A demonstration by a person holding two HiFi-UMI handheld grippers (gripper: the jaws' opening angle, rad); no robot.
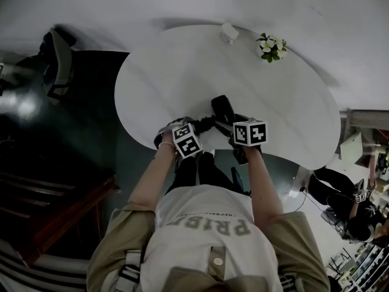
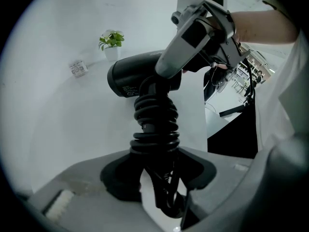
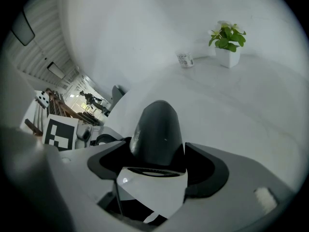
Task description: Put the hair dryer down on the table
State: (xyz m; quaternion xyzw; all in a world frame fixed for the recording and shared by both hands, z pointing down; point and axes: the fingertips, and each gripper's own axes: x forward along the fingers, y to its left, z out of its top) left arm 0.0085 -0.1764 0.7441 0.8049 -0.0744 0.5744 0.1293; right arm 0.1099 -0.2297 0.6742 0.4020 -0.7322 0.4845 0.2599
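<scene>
The black hair dryer [image 1: 222,109] hangs over the near edge of the white table [image 1: 182,72]. My right gripper [image 1: 235,123] is shut on it: in the right gripper view its rounded body [image 3: 157,129] fills the gap, with both pads of that gripper [image 3: 157,166] against its sides. The black cord is coiled round the handle [image 2: 154,122] below the barrel [image 2: 133,76]. That coil and loose cord loops lie between the jaws of my left gripper [image 2: 161,180] [image 1: 198,128], with white showing beside the cord. I cannot tell how high the dryer is above the tabletop.
A small potted plant [image 1: 271,47] [image 3: 228,42] and a little white jar [image 1: 228,33] [image 3: 185,59] stand at the table's far edge. A dark chair [image 1: 55,59] is at the left on dark floor. Another person [image 1: 352,205] is at the right.
</scene>
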